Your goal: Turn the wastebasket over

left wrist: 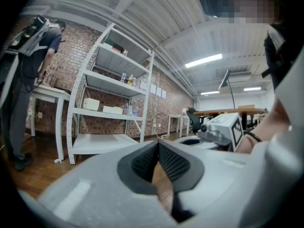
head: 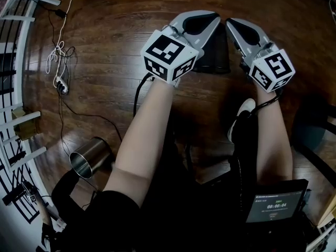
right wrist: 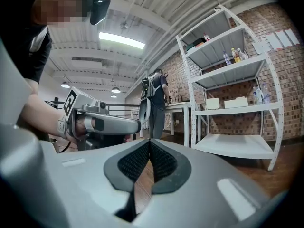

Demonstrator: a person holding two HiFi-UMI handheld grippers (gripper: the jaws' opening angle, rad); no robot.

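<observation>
Left claw (left wrist: pixel 157 142) first: its own view shows the ribbed pads meeting at the tips, closed on nothing, only a sliver of floor (head: pixel 115 20) showing behind them. Right claw (right wrist: pixel 149 140), same story: pads pinched together, empty.

From the head view both claws point up toward 12 o'clock, tips close together but not touching. The wastebasket (head: pixel 216 56), a dark shape, sits on the floor right between them, just under the left claw's tip. No pad is on it that I can see.

The claw views see little of the wastebasket. The right claw's view catches the left claw at 9 o'clock with a dark mass beneath it, likely the wastebasket, though I can't tell for sure. The left claw's view shows none of it, just the right claw's marker cube (left wrist: pixel 231 129) at 3 o'clock.

What those two views do give is the room: a white shelf rack (left wrist: pixel 109 108) against a brick wall and a person (left wrist: pixel 23 80) standing at a white table, none of it visible from the head.

Only the head view shows the floor clutter: a steel can (head: pixel 89 156) on its side at 8 o'clock, well apart from the claws, white cables (head: pixel 59 62) at 9 to 10 o'clock, and a lit screen (head: pixel 275 206) at 5 o'clock.
</observation>
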